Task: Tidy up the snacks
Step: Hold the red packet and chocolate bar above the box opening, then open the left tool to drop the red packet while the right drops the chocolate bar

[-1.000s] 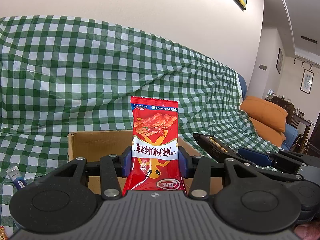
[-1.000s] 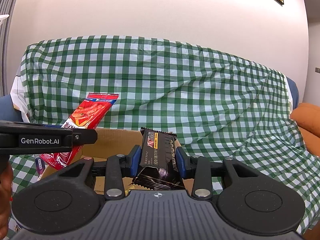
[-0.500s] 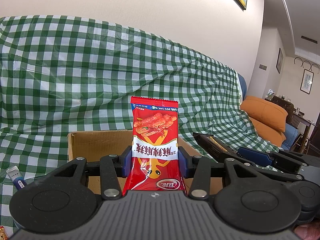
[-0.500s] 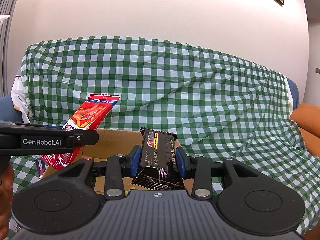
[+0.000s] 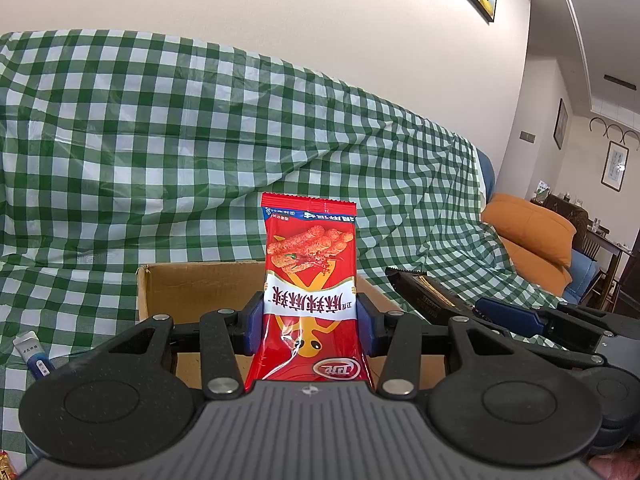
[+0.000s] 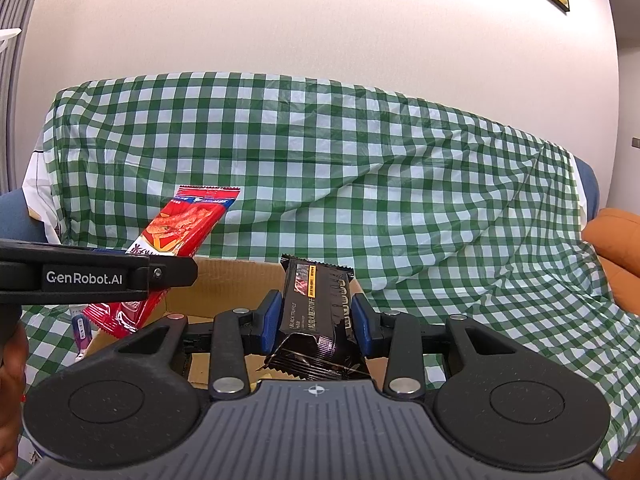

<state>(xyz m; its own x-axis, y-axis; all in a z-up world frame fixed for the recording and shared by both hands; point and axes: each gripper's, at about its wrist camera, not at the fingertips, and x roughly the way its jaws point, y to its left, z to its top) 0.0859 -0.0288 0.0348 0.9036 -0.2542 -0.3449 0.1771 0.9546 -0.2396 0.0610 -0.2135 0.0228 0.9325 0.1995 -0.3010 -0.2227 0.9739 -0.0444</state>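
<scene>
Background: sofa draped in a green checked cloth (image 5: 200,140), plain wall behind it, pretty homey setup
Box: open cardboard box (image 5: 192,288) sits on the cloth, right in front of both grippers
Left gripper (image 5: 310,318): clamped on a red snack pack (image 5: 310,280), held upright over the box
Right gripper (image 6: 316,318): squeezing a black snack bar (image 6: 316,308), also above the box
Extra: small white tube (image 5: 32,354) lying left of the box
</scene>
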